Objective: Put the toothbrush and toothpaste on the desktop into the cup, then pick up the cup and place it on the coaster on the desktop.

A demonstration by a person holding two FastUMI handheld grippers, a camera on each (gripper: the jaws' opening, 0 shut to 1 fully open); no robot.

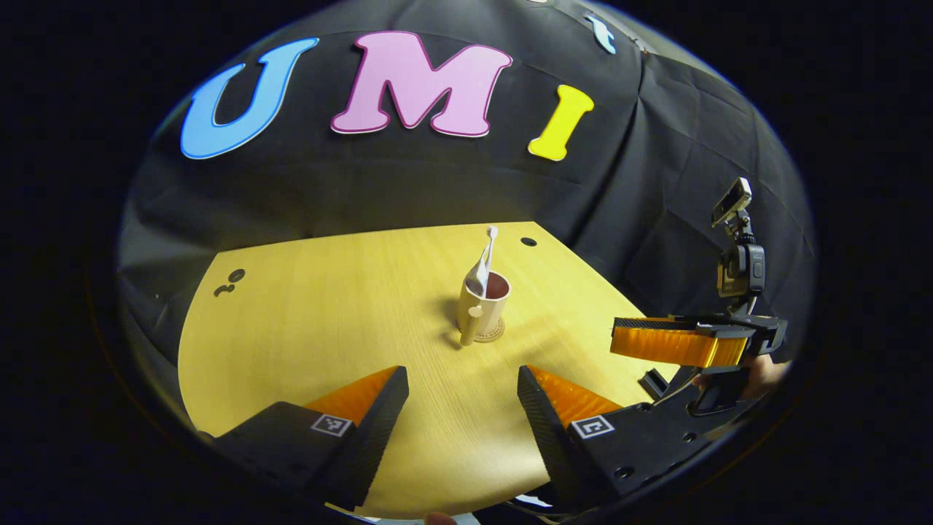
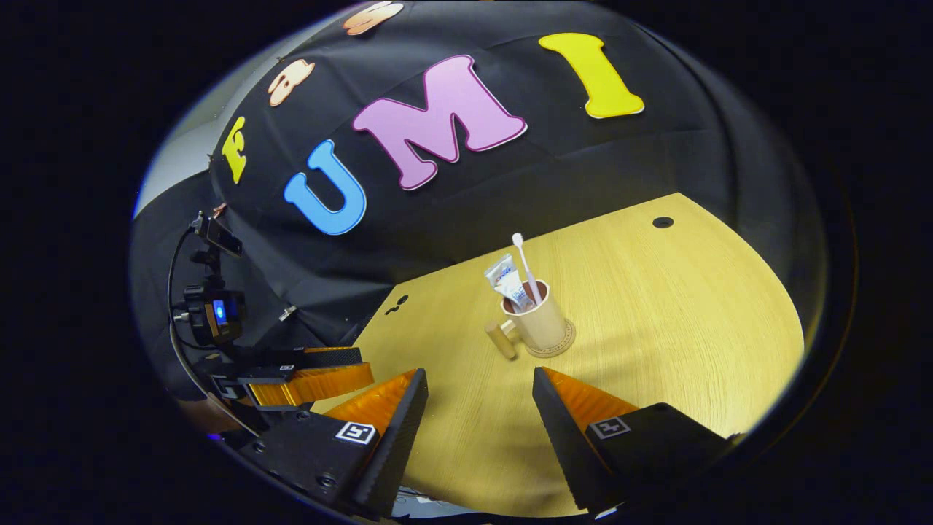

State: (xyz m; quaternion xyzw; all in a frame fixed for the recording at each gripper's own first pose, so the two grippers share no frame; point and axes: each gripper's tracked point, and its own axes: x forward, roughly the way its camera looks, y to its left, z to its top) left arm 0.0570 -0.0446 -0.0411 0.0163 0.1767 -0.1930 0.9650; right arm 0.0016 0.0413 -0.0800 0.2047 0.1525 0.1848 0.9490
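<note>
In the right gripper view, one toothpaste tube (image 2: 505,281) and one toothbrush (image 2: 526,268) are seen standing in the single cup (image 2: 541,324), which is set on the one coaster (image 2: 565,341) at frame centre. In the left gripper view the toothpaste is seen only edge-on behind the cup's rim. The left gripper (image 1: 461,405) and the right gripper (image 2: 479,408) are both held released, clear of the cup above the desktop (image 1: 306,328).

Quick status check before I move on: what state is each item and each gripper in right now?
cup: upright, standing on the coaster, handle towards the grippers.
coaster: flat on the desktop, under the cup.
toothbrush: in the cup, head up, leaning.
toothpaste: in the cup, top sticking out.
left gripper: jaws open, holding nothing.
right gripper: jaws open, holding nothing.
</note>
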